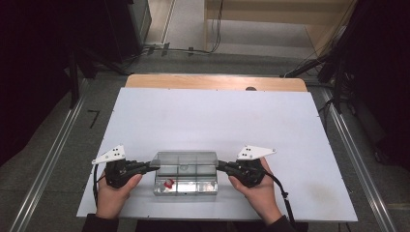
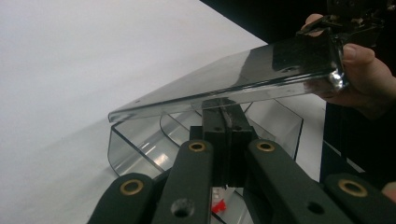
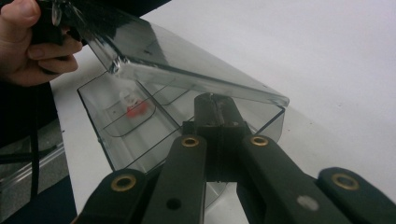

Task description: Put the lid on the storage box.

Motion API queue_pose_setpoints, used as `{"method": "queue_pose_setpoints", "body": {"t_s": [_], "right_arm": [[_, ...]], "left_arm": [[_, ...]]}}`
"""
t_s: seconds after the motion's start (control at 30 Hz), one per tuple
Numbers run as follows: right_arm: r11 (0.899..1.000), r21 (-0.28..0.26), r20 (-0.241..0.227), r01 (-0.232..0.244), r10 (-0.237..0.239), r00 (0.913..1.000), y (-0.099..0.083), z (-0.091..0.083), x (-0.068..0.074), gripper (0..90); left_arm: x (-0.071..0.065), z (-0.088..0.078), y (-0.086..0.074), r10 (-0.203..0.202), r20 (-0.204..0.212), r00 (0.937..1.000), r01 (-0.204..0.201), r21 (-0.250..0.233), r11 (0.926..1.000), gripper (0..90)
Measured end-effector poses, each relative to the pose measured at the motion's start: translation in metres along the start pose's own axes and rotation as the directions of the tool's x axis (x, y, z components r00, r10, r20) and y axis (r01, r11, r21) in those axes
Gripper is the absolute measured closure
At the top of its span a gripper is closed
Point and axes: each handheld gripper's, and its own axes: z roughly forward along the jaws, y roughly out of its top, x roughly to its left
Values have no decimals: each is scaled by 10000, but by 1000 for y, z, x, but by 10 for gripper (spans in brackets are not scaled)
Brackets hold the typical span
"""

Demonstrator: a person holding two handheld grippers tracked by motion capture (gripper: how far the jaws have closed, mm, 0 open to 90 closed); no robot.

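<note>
A clear plastic compartment box (image 1: 185, 186) stands near the front edge of the white tabletop (image 1: 217, 116). Its hinged lid (image 1: 185, 159) is tilted up, part open. My left gripper (image 1: 155, 165) is shut, its tips against the lid's left end. In the left gripper view the shut jaws of the left gripper (image 2: 226, 109) sit under the raised lid (image 2: 233, 79). My right gripper (image 1: 217, 166) is shut too and meets the lid's right end. The right gripper (image 3: 212, 105) touches the underside of the lid (image 3: 187, 60). A small red piece (image 3: 137, 109) lies in a front compartment, red piece (image 1: 168, 183).
The box's other compartments (image 3: 116, 140) look bare. A wooden strip (image 1: 215, 82) borders the table's far edge. Metal rails (image 1: 53, 154) run along the floor on both sides, with dark stands and cables beyond the table.
</note>
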Motion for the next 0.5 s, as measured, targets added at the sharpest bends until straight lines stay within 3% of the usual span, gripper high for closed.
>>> {"method": "queue_pose_setpoints", "body": {"t_s": [0.5], "right_arm": [[9995,141,-99,272,-271,9996,-11,1,5,884]], "left_arm": [[-1,-6,-9,-12,67,10000,9,325,9995,900]]}}
